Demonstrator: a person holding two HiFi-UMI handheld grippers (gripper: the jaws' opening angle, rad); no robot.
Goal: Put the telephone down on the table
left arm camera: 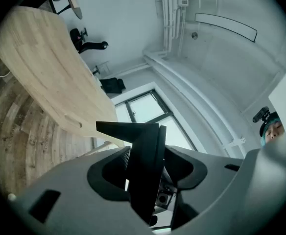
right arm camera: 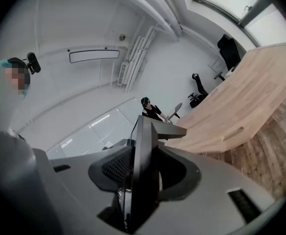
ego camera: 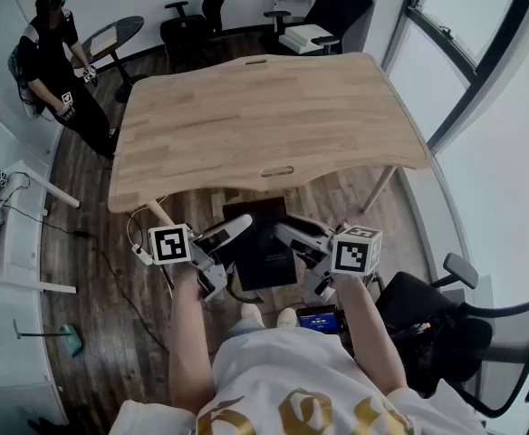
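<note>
here, in the head view, a black slab-like telephone [ego camera: 263, 254] hangs between the left gripper [ego camera: 221, 256] and the right gripper [ego camera: 306, 259]. it sits short of the near edge of the wooden table [ego camera: 264, 125], which lies ahead and higher. its long axis seems to run away from the person. both forearms reach forward side by side, equally near. in the left gripper view, the jaws clamp one edge of the telephone. in the right gripper view, the jaws pinch the opposite edge.

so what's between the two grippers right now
The black telephone, clamped by the left gripper and right gripper from either side, in the head view.
</note>
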